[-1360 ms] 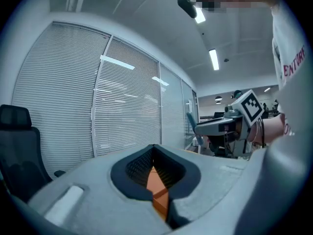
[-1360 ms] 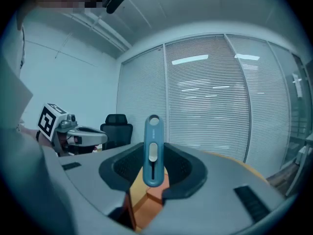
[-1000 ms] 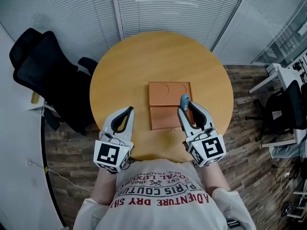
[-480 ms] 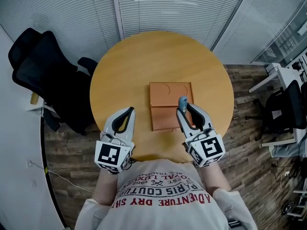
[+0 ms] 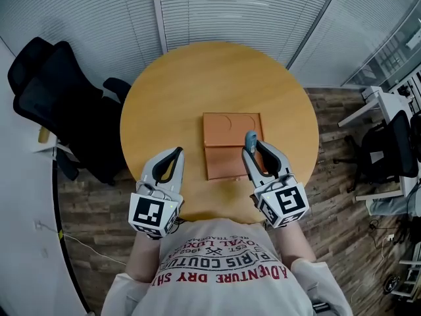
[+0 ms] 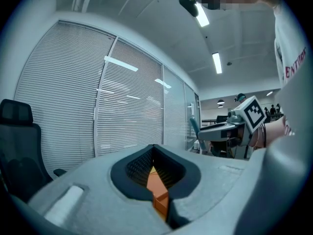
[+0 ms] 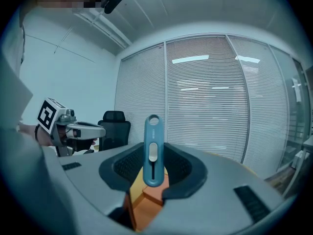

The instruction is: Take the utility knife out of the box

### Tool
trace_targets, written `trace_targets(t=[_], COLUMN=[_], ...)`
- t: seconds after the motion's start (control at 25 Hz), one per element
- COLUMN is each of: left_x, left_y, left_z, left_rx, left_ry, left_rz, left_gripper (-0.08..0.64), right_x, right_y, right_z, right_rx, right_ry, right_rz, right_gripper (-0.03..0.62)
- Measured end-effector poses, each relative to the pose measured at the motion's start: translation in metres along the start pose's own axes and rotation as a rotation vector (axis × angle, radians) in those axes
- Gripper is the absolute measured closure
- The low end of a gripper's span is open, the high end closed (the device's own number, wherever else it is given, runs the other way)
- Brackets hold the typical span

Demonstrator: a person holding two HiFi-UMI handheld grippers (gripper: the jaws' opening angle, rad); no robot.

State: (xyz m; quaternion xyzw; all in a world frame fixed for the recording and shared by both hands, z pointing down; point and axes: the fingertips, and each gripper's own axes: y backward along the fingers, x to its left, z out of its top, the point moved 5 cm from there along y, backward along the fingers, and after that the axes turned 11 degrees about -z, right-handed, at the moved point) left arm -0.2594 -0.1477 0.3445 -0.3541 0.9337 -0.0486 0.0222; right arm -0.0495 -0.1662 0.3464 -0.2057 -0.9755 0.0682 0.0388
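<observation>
An open flat orange-brown box (image 5: 227,131) lies in the middle of the round wooden table (image 5: 197,84). My right gripper (image 5: 252,145) hovers over the box's right side, shut on a blue utility knife (image 5: 250,137). In the right gripper view the knife (image 7: 152,151) stands upright between the jaws, slider facing the camera, above the box (image 7: 146,202). My left gripper (image 5: 176,153) hangs over the table's near edge, left of the box, shut with nothing in it. In the left gripper view a sliver of the box (image 6: 159,199) shows through the gap between the jaws.
A black office chair (image 5: 59,104) stands left of the table. Slatted blinds (image 5: 237,12) and glass partitions run behind it. Desks and another chair (image 5: 388,150) are at the right. The person's torso is at the table's near edge.
The right gripper with the knife has edged slightly left over the box. The left gripper has stayed where it was.
</observation>
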Motion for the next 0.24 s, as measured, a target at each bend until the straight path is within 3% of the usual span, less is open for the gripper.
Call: trace_targets(t=[0.24], left_x=[0.0080], left_y=[-0.0006], left_z=[-0.0010], left_rx=[0.000], left_ry=[0.006], left_rz=[0.003], left_gripper=[0.566], right_x=[0.0039], right_y=[-0.0056], right_z=[-0.0015], right_rx=[0.011], right_ry=[0.000], right_rz=[0.003], right_gripper=[0.459])
